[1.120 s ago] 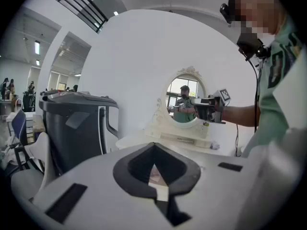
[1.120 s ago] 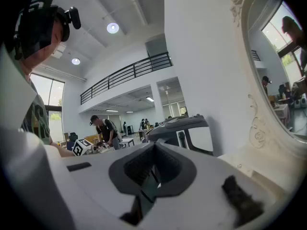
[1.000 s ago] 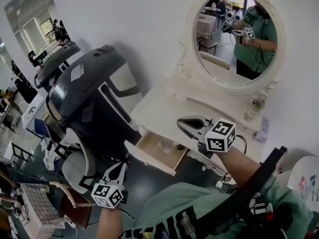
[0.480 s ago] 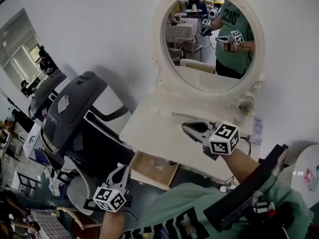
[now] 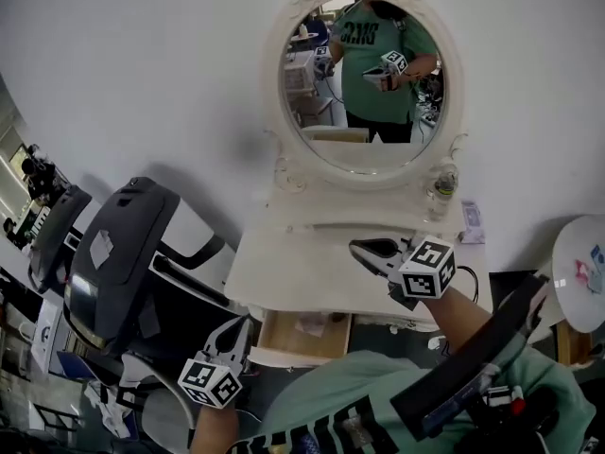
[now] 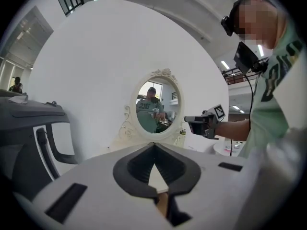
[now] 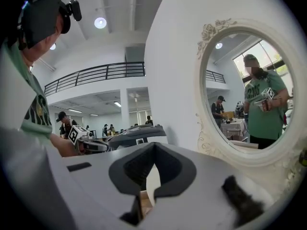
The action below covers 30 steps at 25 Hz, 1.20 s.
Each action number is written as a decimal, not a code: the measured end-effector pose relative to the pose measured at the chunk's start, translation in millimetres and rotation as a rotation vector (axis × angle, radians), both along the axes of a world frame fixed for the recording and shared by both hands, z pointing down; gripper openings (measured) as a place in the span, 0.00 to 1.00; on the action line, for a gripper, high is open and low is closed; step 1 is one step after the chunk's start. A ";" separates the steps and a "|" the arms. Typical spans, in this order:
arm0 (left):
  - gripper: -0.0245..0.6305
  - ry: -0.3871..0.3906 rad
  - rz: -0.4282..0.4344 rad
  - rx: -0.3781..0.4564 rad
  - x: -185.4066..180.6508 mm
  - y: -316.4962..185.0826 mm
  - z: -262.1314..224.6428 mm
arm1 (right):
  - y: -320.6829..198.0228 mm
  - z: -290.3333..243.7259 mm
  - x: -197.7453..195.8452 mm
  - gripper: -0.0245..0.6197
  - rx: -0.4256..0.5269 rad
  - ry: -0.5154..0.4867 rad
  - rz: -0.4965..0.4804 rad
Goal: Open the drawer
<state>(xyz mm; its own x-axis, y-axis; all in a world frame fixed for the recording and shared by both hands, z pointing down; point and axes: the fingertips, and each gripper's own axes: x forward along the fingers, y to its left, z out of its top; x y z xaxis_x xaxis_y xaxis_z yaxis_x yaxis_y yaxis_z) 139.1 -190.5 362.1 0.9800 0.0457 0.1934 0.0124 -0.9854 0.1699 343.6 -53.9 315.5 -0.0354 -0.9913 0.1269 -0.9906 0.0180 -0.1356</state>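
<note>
Under the front edge of the white table (image 5: 284, 272), left of centre: the drawer (image 5: 284, 337). It is pulled out, with the wooden interior exposed. A few small items lie inside towards the back, too small to name.

Your left tool (image 5: 238, 329): jaws shut tip to tip, nothing between them. It is held low, just beside the drawer's left front corner. Whether it touches the drawer cannot be told.

Your right tool (image 5: 364, 251): jaws likewise together and empty. It is held above the right half of the tabletop, pointing left across it.

On the table:
- Oval mirror (image 5: 364, 88) in an ornate white frame, upright at the back, reflecting you and both tools.
- Clear bottle (image 5: 438, 192), upright at the mirror's lower right.
- Small flat packet (image 5: 471, 223), near the bottle, at the table's right end.

Around the table:
- Dark grey machine (image 5: 123, 263) with a sloped body, close against the table's left side. It crowds the space beside the drawer and your left tool.
- Round table (image 5: 579, 270), white, off to the right and well apart, carrying small coloured things.
</note>
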 end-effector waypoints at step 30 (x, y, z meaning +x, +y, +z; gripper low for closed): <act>0.05 0.118 0.288 -0.095 56.9 78.0 -42.6 | 197.2 -14.5 -21.8 0.05 0.030 -0.053 0.412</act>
<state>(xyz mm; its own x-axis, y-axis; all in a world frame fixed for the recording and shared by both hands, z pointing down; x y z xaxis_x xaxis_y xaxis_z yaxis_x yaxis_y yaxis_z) 196.0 -112.5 319.6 0.9394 0.3373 0.0607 0.3140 -0.9181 0.2421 321.8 143.3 301.0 0.3593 -0.9271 0.1066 -0.9074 -0.3738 -0.1923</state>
